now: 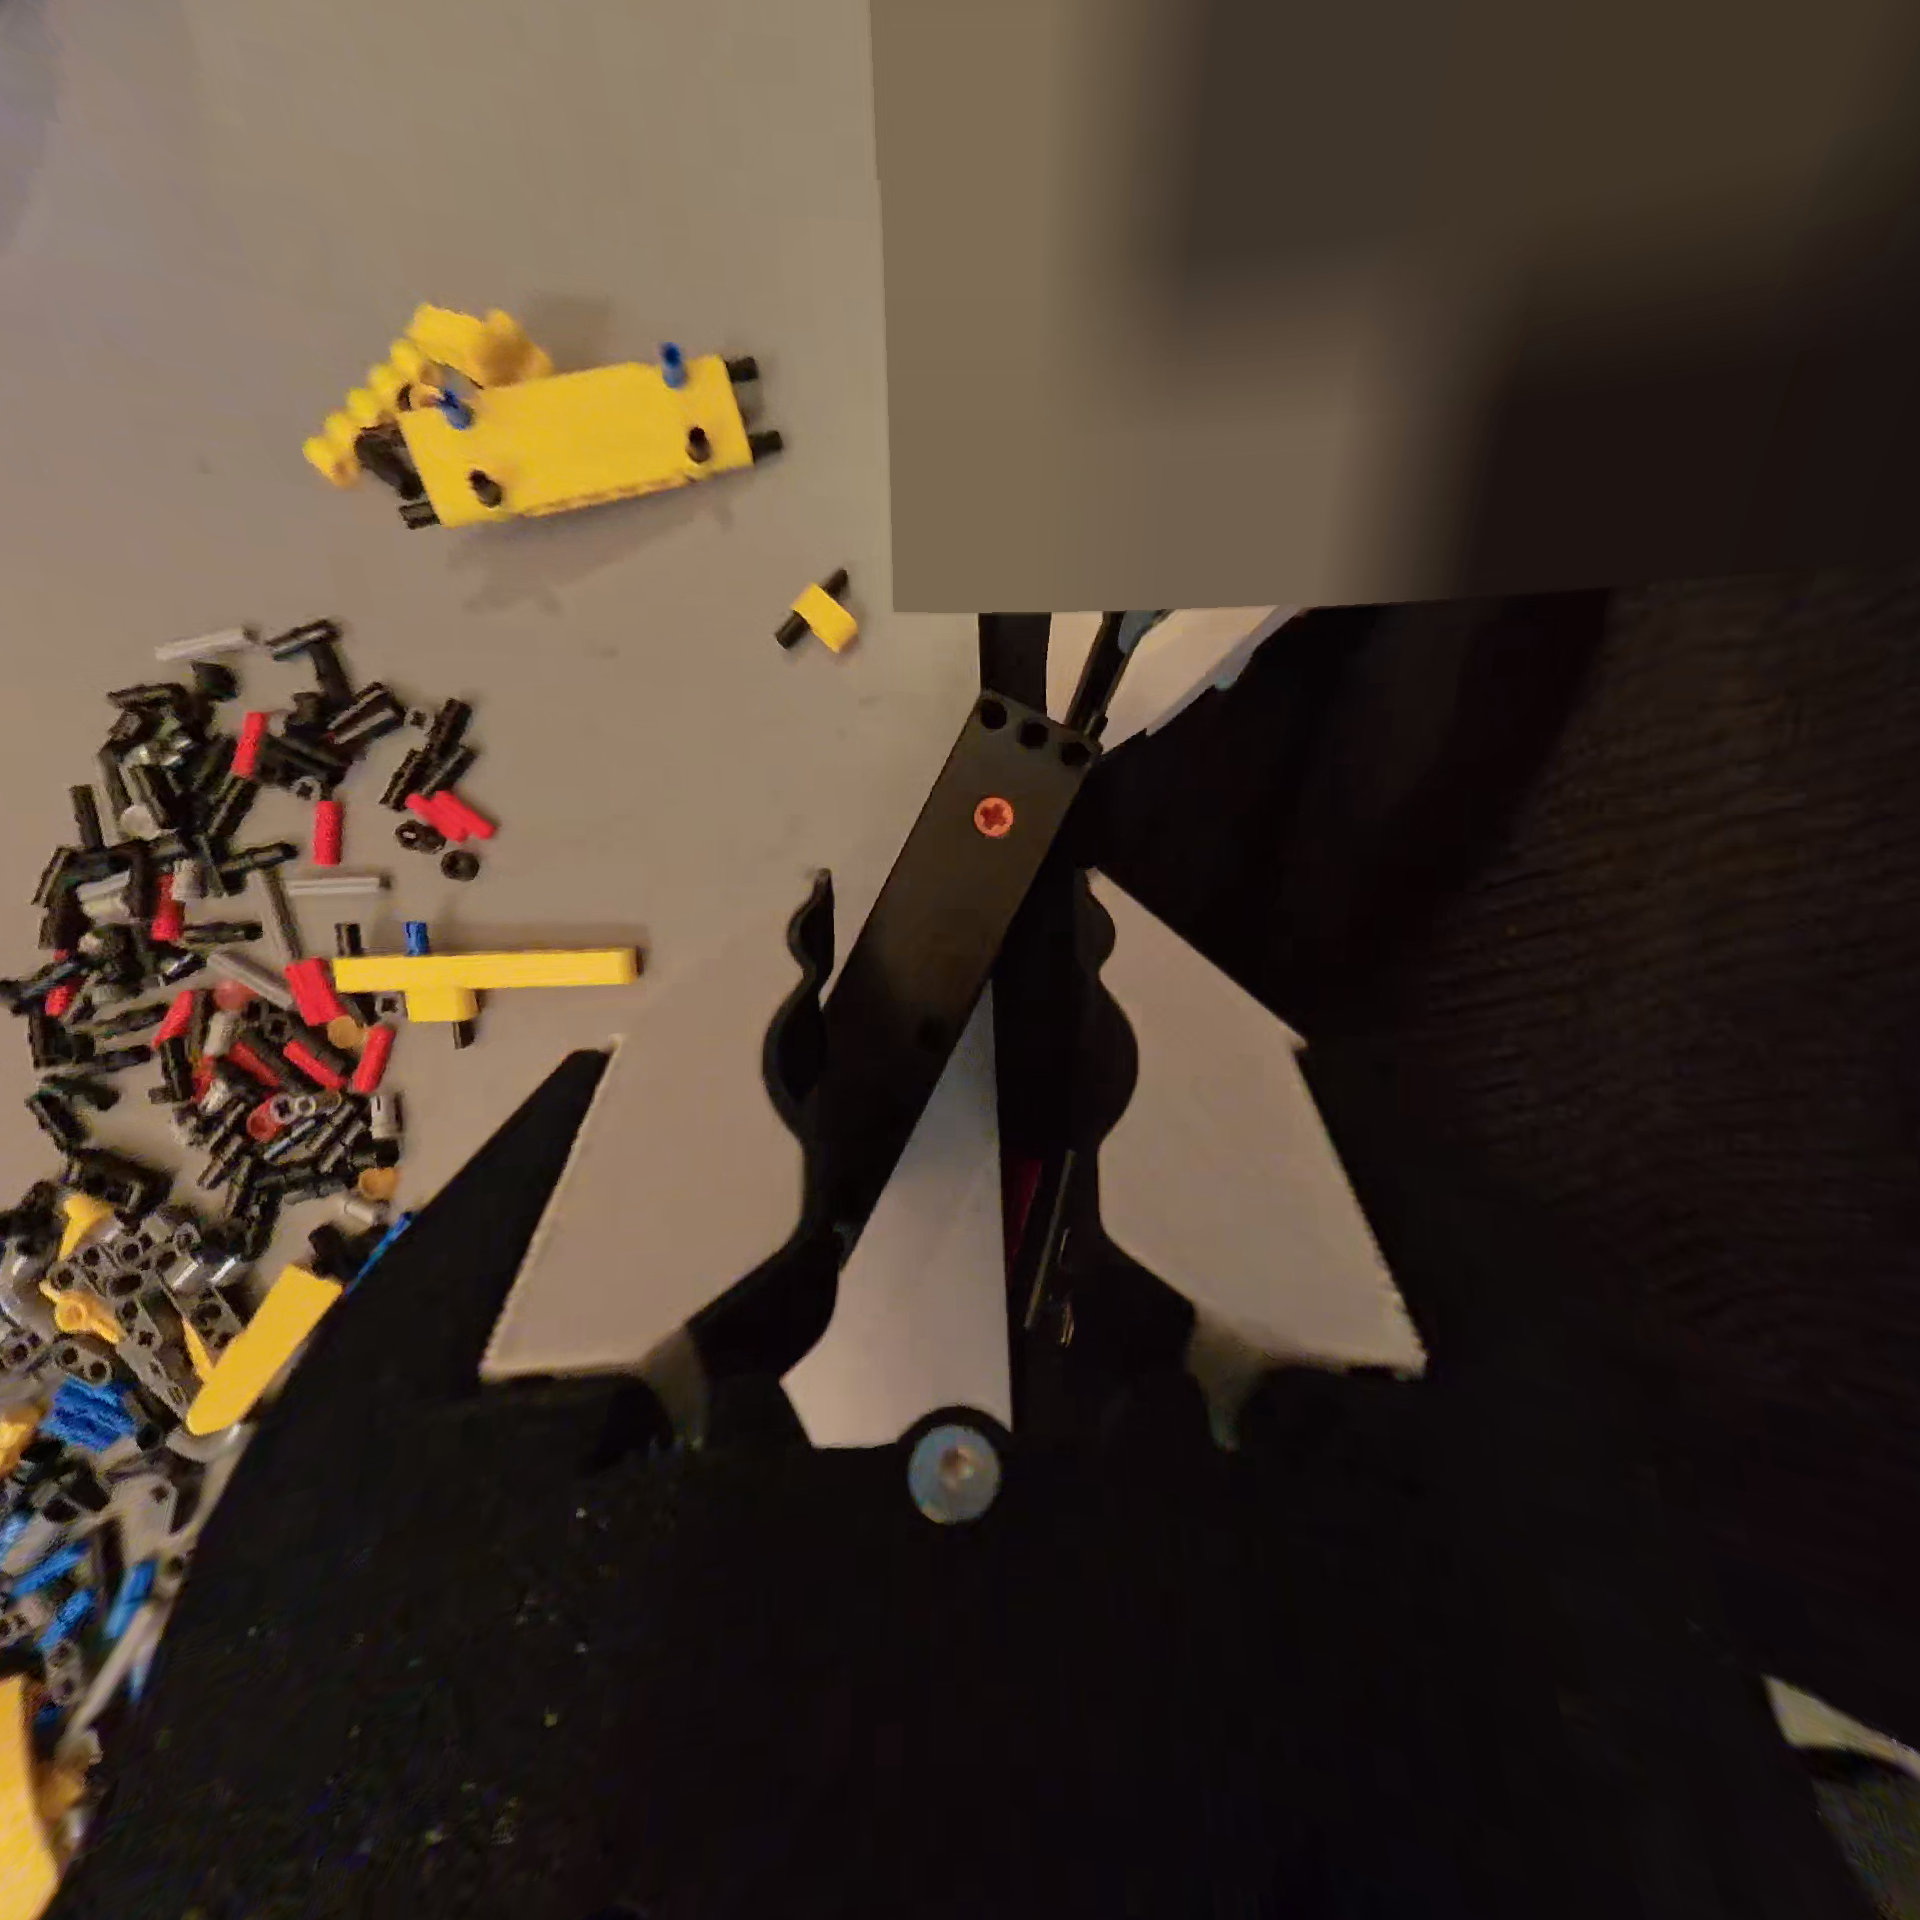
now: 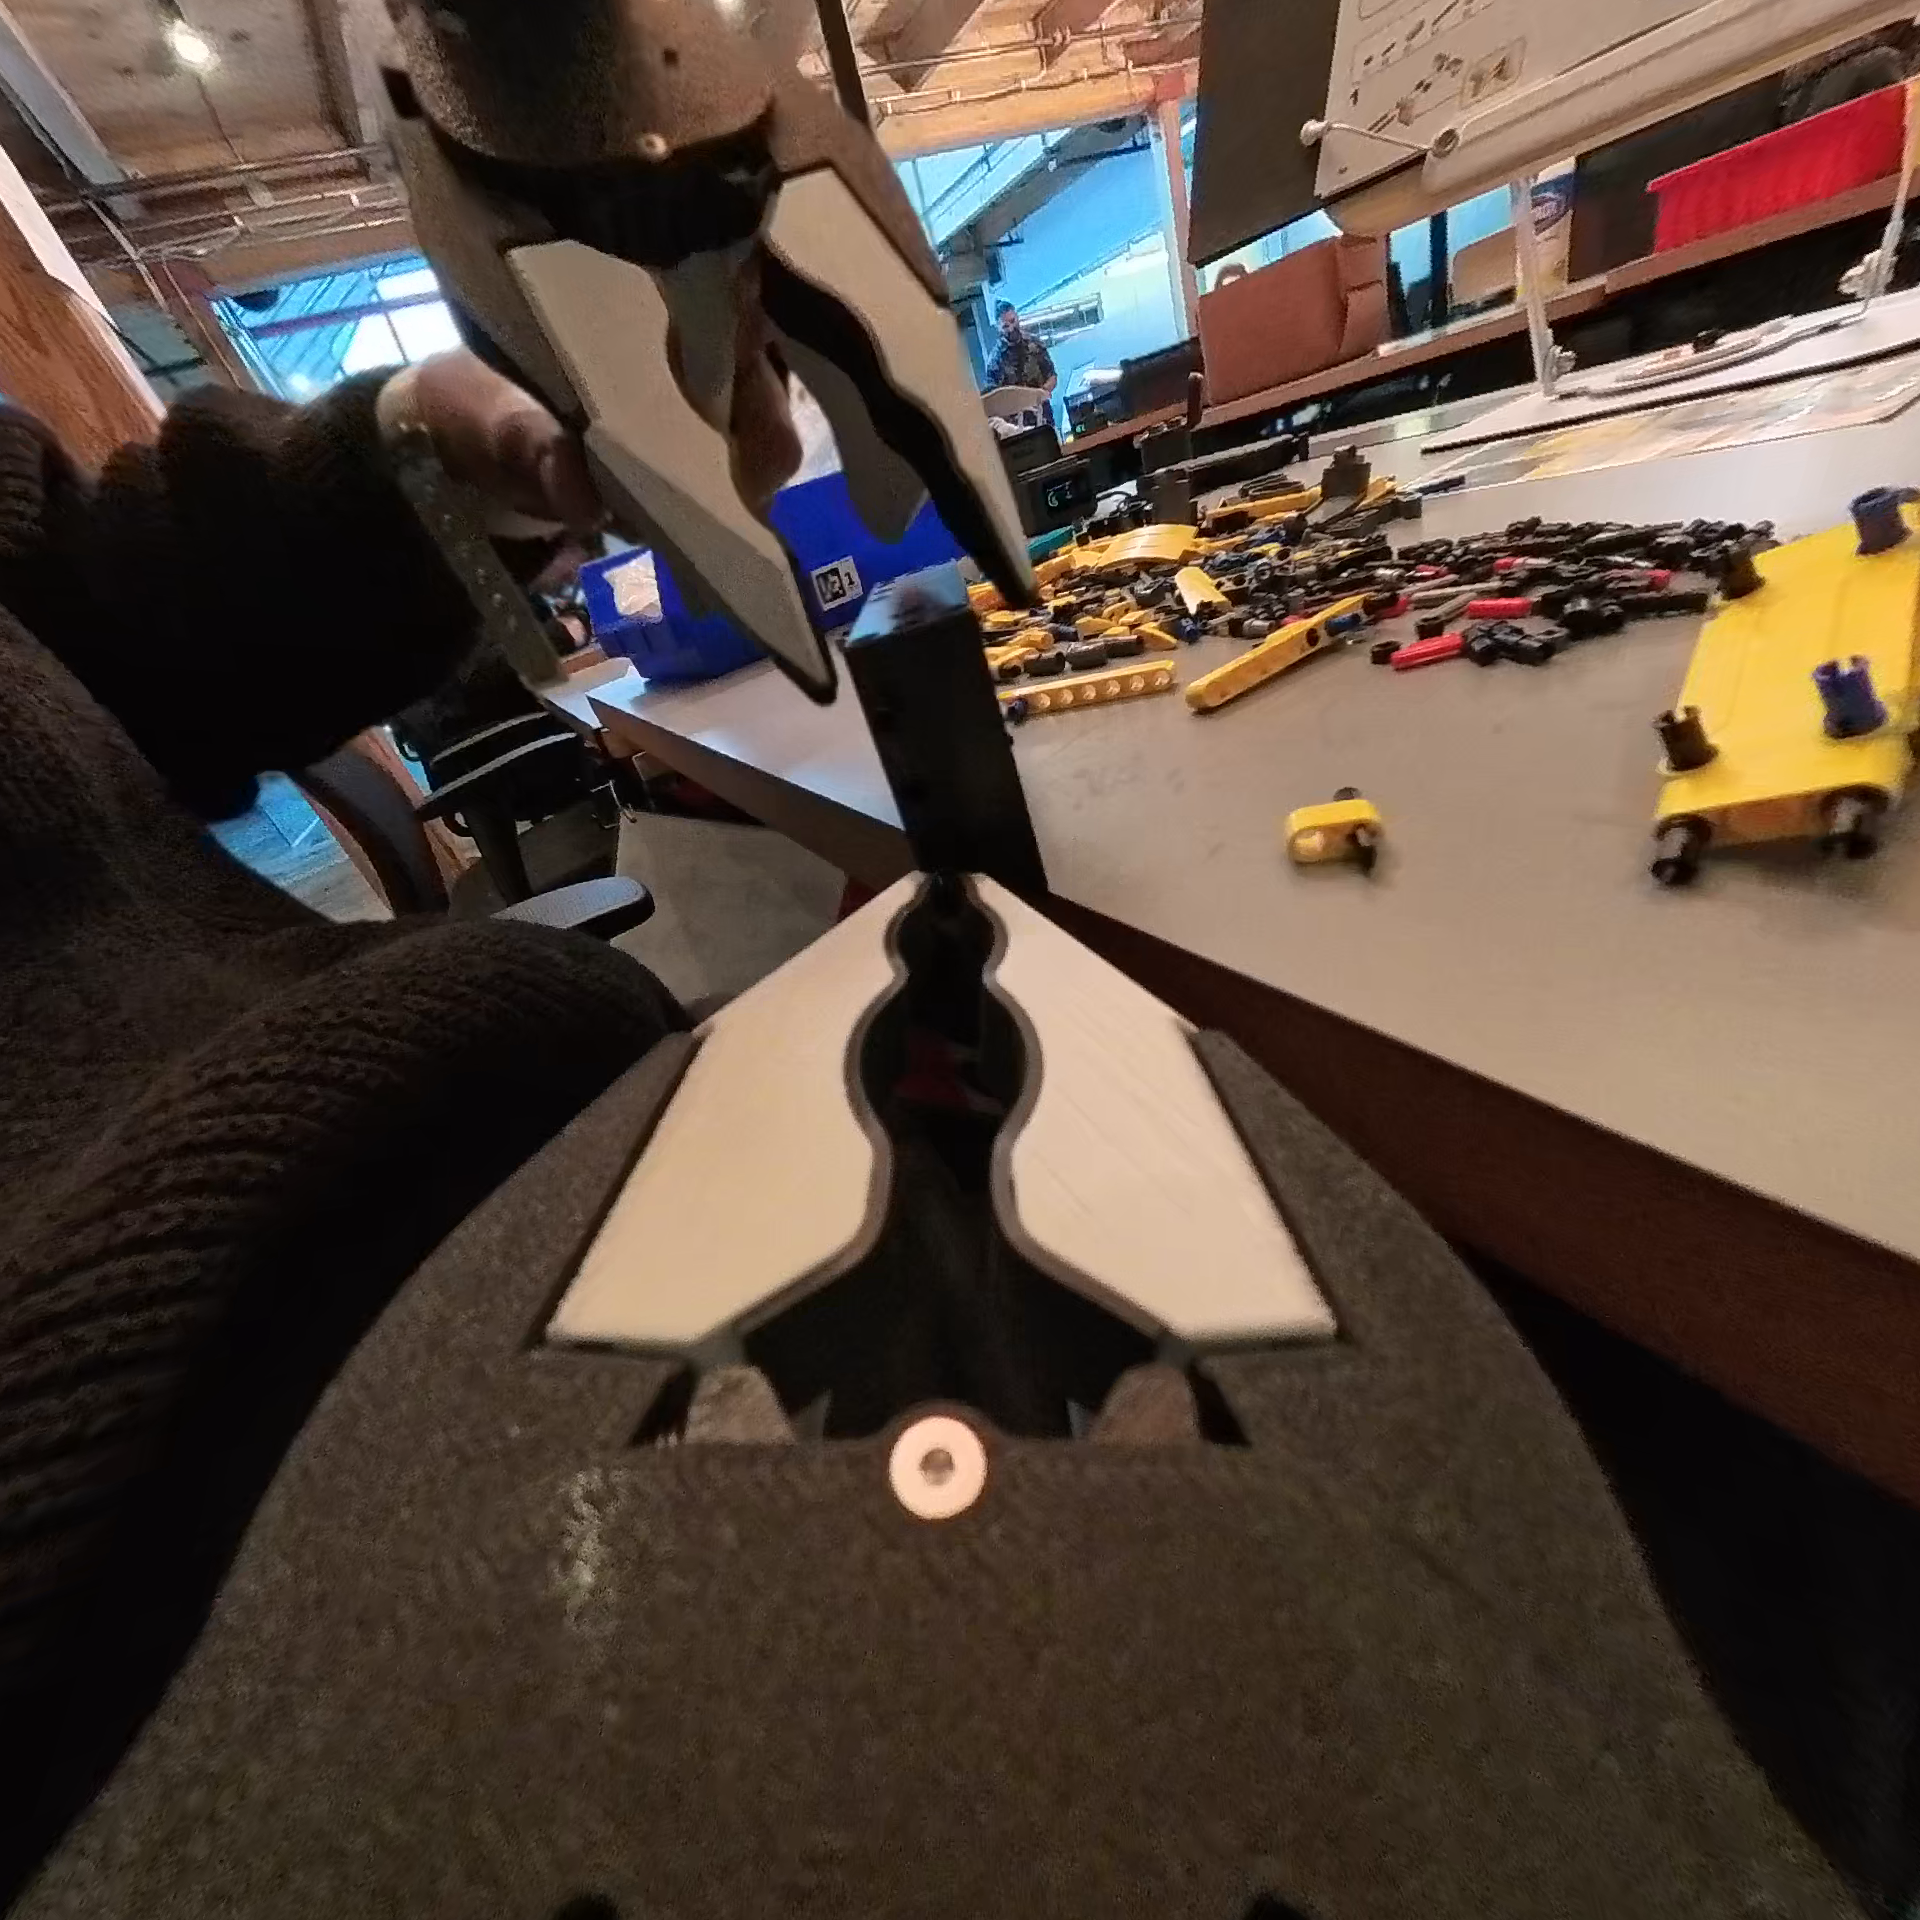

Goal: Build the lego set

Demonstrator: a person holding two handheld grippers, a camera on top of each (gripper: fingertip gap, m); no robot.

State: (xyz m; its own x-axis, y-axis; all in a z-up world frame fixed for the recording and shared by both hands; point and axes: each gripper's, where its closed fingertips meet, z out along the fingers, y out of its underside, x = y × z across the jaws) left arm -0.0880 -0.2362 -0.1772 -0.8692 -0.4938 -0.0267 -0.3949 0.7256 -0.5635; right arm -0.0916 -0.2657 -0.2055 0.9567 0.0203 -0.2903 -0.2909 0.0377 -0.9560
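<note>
My right gripper [image 2: 951, 883] is shut on the lower end of a long black panel piece [image 2: 940, 748] and holds it upright in the air beyond the table's near edge. A red pin [image 1: 994, 816] sits in the piece. My left gripper [image 1: 956, 883] is open. Its fingers stand either side of the piece's other end without clamping it. From the right wrist view it [image 2: 925, 634] comes down from above, held by a hand [image 2: 488, 436]. The right gripper [image 1: 1081, 665] shows faintly past the piece's far end.
On the grey table [image 2: 1455, 1039] lie a yellow panel assembly with blue and black pins [image 1: 582, 436] [image 2: 1797, 707], a small yellow connector [image 1: 823, 615] [image 2: 1330, 831], a yellow beam [image 1: 488, 971] and a pile of small parts [image 1: 208, 987] [image 2: 1351, 582]. A blue bin [image 2: 665, 623] and an office chair [image 2: 520, 810] stand beyond the table. My hands' fingertips stand some 5 cm from each other.
</note>
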